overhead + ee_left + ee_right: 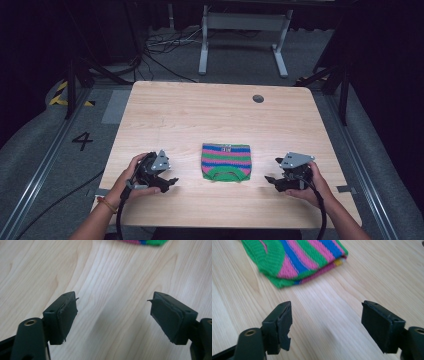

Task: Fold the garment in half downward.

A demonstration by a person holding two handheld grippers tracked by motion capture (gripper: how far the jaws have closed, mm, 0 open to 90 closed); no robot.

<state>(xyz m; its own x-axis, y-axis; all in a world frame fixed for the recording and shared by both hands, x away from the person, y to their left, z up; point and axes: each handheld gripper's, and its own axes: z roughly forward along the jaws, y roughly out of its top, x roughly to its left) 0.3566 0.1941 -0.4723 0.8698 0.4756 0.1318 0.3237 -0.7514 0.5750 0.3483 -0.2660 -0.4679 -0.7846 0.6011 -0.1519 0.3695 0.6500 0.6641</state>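
Both pairs of fingers stand wide apart with only bare wood between the pads. In the left gripper view the left gripper has one worn pad at lower left and the other at lower right, and past them, at the very top edge of the frame right of centre, a sliver of the sweater shows. In the right gripper view the right gripper also frames bare table, its chipped left pad low in the frame, with the folded sweater filling the upper left, green collar band toward the frame's left, well apart from the jaws. From the high view, the person's forearms enter at the bottom corners; the left gripper sits lower left of centre and the right gripper lower right, each held in a hand and pointing inward toward the sweater, which lies flat between them at the frame's middle, touched by neither. Beyond it the table runs bare up to a small round grommet at upper right of centre, and farther back a white desk frame stands on the floor at the top.
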